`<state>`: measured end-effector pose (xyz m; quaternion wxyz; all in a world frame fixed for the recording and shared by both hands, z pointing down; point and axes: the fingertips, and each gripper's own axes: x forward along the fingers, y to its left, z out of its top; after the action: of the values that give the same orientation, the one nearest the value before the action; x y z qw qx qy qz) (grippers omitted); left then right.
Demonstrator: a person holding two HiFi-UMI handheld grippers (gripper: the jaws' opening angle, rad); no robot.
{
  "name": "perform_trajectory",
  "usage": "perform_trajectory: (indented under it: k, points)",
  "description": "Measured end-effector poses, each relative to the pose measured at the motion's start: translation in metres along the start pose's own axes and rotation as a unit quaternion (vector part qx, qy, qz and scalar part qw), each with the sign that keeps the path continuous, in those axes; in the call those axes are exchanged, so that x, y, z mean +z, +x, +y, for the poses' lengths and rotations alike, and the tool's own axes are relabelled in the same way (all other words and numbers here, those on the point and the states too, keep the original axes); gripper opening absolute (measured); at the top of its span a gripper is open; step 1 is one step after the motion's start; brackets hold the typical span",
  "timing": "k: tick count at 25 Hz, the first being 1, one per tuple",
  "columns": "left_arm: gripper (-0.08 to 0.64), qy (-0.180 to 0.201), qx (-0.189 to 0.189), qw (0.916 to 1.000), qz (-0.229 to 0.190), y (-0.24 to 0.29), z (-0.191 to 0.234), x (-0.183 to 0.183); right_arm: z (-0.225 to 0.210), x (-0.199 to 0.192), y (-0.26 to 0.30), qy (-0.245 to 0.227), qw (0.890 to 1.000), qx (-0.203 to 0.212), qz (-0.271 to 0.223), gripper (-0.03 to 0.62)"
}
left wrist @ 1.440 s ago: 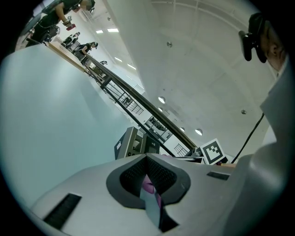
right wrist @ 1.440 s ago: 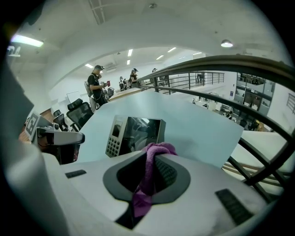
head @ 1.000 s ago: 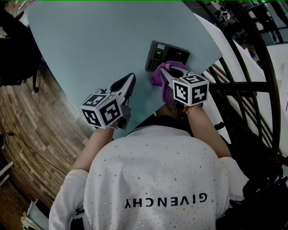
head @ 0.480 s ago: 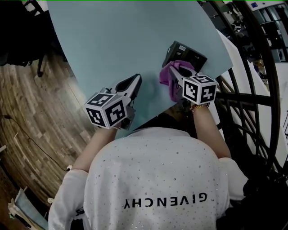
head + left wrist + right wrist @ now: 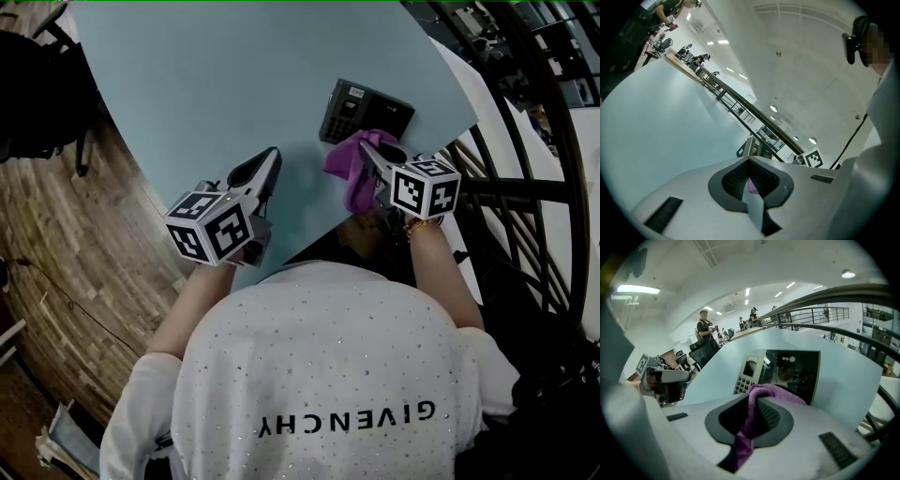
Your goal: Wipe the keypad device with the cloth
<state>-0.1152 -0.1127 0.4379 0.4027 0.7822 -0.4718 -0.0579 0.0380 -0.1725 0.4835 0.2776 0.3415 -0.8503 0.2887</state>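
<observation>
Now: wiping looks under way or about to resume, as the cloth sits at the near edge of the keypad device.
Right gripper: its jaws are clamped on the purple cloth, a fold of which bulges out toward the keypad device while the rest hangs back from it.
Contact: whether the fold is touching the keypad device cannot be told from either view.
Left gripper: it is well to the left of the keypad device, with its jaws together and nothing held.
Keypad device: it lies flat on the pale blue table, whose edge runs just to its right. The number keys are on its left part and a dark glossy panel on its right.
Doing it well: I judge the fold should be pressed flat and drawn across the keys and then the panel. Pressure should be light, since the unit looks free to slide. The left gripper could steady its left side.
Writing: "GIVENCHY" reads upside down on the person's white shirt. No print on the keypad device is legible. Both grippers' cubes carry square black-and-white markers.
</observation>
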Motion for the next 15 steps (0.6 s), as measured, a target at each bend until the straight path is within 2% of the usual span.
perform_trajectory:
  k: [7,15]
  points:
    - [0.002,0.006,-0.009,0.9996,0.026,0.021,-0.017,-0.008,-0.015,-0.007,-0.017,0.031,0.999,0.01,-0.025,0.026]
    - [0.002,0.015,-0.045,0.9981,0.04,0.045,-0.038,-0.009,-0.049,-0.019,-0.044,0.067,0.995,-0.06,-0.032,0.026]
